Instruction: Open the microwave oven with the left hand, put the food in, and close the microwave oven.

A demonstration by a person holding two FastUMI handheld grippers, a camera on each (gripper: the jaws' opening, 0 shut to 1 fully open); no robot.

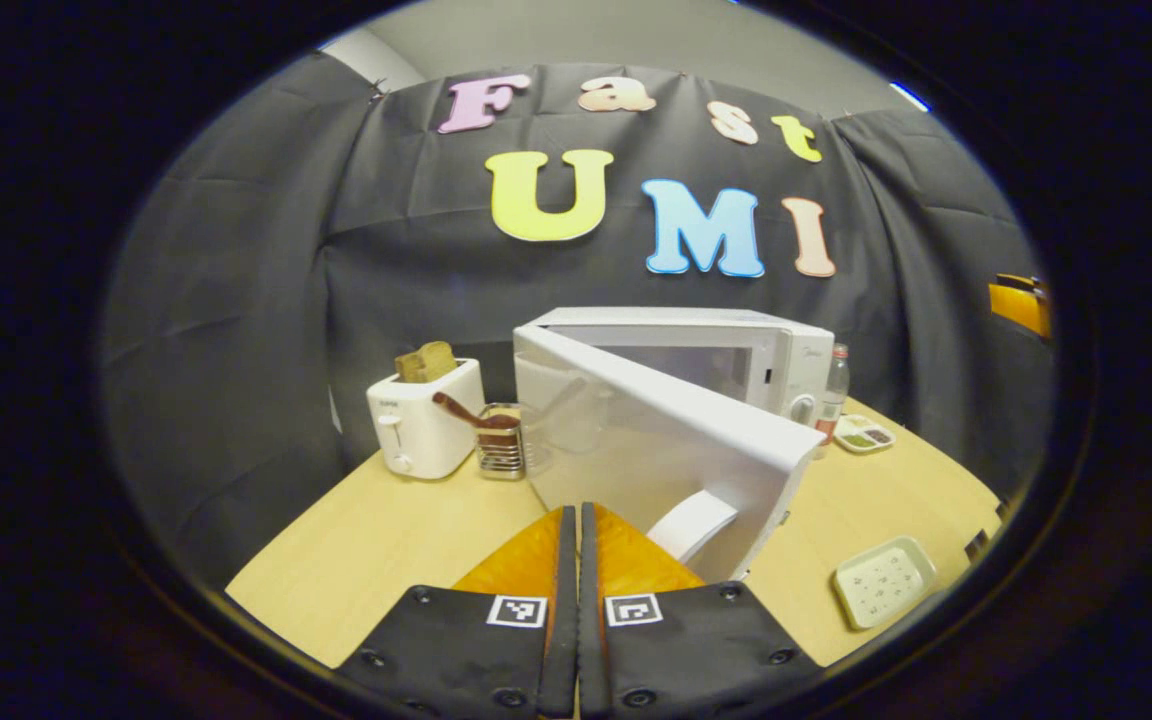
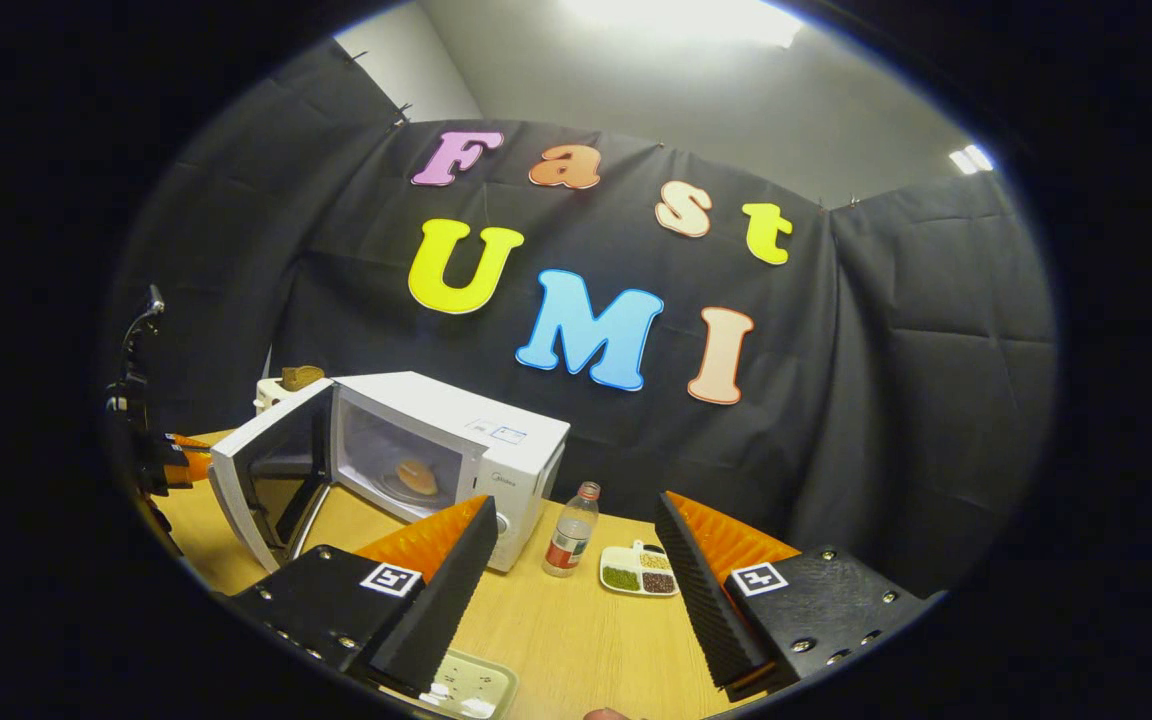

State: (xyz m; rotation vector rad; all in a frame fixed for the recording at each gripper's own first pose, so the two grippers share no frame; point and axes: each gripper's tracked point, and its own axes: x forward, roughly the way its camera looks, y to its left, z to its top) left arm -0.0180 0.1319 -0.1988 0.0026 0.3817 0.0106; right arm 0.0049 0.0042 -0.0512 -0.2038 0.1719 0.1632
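The round orange food (image 2: 417, 476) was seen inside the white box-shaped microwave oven (image 2: 456, 440). Its white door (image 1: 656, 440) was best pushed flat by the clenched, empty left gripper (image 1: 577, 520); the right gripper (image 2: 576, 545) was held released.

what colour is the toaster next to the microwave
White toaster, clearest in the left gripper view.

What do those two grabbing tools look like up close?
Each gripper, left and right, has two wedge-shaped fingers with ribbed inner faces, bolted to black blocks. Every block carries a small square black-and-white marker and round screw heads.
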